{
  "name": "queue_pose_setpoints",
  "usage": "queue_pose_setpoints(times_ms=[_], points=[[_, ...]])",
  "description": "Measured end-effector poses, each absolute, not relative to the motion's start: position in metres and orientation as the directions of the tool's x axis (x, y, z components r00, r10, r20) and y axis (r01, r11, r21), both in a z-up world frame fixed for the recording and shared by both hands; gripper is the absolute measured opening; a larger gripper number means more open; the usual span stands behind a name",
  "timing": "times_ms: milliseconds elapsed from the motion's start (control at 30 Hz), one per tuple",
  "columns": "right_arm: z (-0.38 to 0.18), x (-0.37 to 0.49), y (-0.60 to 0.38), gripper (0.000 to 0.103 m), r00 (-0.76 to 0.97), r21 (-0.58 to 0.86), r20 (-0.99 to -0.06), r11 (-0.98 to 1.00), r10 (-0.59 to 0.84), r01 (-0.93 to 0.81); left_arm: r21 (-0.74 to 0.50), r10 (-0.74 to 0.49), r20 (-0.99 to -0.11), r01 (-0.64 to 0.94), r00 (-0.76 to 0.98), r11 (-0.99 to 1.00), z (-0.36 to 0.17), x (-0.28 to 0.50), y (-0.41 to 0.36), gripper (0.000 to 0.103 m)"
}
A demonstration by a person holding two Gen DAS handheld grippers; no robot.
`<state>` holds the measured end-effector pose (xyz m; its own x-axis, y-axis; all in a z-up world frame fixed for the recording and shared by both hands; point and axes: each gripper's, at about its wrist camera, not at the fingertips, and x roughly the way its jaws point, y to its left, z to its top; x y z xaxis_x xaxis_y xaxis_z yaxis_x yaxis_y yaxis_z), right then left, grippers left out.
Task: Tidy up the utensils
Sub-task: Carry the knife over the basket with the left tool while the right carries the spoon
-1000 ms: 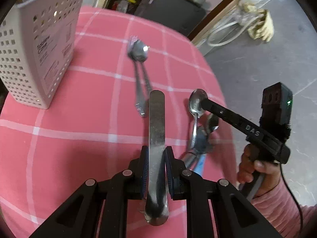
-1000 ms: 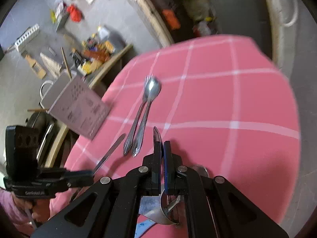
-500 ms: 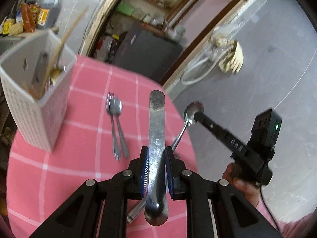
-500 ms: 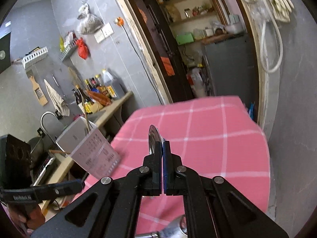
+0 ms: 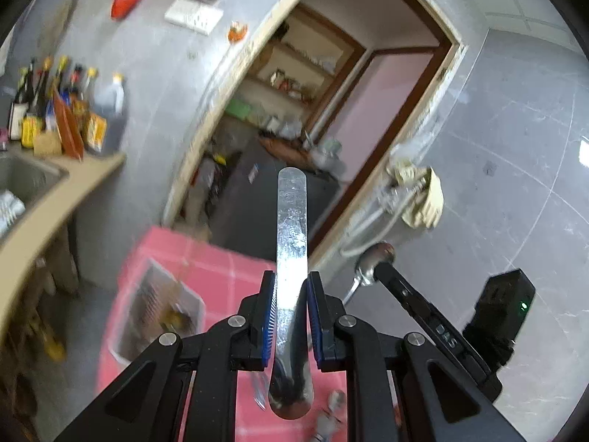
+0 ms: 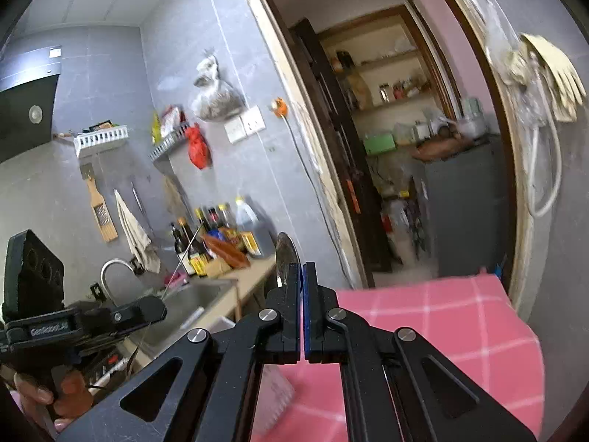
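Note:
My left gripper (image 5: 291, 313) is shut on a flat steel knife (image 5: 291, 228), raised high above the pink checked tablecloth (image 5: 228, 269). The white perforated utensil holder (image 5: 158, 313) stands below, to the left of the gripper, with some utensils inside. My right gripper (image 6: 302, 309) is shut on a steel spoon (image 6: 286, 256), whose bowl pokes up past the left finger. In the left wrist view the right gripper (image 5: 379, 270) shows at right with the spoon bowl (image 5: 370, 256) at its tip. In the right wrist view the left gripper (image 6: 147, 307) shows at left.
A counter with a sink (image 6: 184, 302), faucet (image 6: 110, 269) and sauce bottles (image 6: 221, 235) runs along the left wall. An open doorway (image 6: 397, 147) leads to a pantry behind the table. Blurred utensils (image 5: 327, 420) lie on the cloth under the left gripper.
Both grippers have lifted and tilted upward, carrying the knife and the spoon off the table. The views swung from the tablecloth to the walls and doorway.

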<state>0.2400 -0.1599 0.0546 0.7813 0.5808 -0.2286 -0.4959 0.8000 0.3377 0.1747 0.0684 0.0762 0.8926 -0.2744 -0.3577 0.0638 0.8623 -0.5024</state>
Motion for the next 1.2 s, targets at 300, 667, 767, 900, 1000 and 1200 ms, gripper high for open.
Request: queue_pose_setpoints(times_ms=[300, 667, 767, 900, 1000, 1200], points=[[0.052, 0.226, -0.082, 0.001, 0.812, 0.176, -0.194, 0.833, 0.551, -0.524, -0.570, -0.268, -0.249, 0.083, 0.931, 0.818, 0.048, 0.206, 0.139, 0.016], [0.014, 0.214, -0.051, 0.001, 0.826, 0.071, -0.226, 0.854, 0.517, -0.516, -0.609, -0.350, -0.169, 0.182, 0.921, 0.772, -0.016, 0.222, 0.140, 0.016], [0.008, 0.213, -0.049, 0.001, 0.829, 0.058, -0.226, 0.856, 0.512, -0.513, -0.595, -0.346, -0.171, 0.183, 0.923, 0.782, -0.027, 0.220, 0.140, 0.016], [-0.003, 0.214, -0.047, 0.001, 0.820, 0.058, -0.234, 0.849, 0.523, -0.525, -0.568, -0.341, -0.165, 0.193, 0.926, 0.800, -0.035, 0.216, 0.137, 0.016], [-0.008, 0.212, -0.046, 0.001, 0.811, 0.059, -0.238, 0.842, 0.534, -0.536, -0.540, -0.340, -0.155, 0.209, 0.928, 0.815, -0.035, 0.212, 0.136, 0.016], [-0.014, 0.216, -0.046, 0.002, 0.797, 0.087, -0.249, 0.832, 0.550, -0.548, -0.508, -0.355, -0.157, 0.233, 0.921, 0.829, -0.033, 0.206, 0.135, 0.016]])
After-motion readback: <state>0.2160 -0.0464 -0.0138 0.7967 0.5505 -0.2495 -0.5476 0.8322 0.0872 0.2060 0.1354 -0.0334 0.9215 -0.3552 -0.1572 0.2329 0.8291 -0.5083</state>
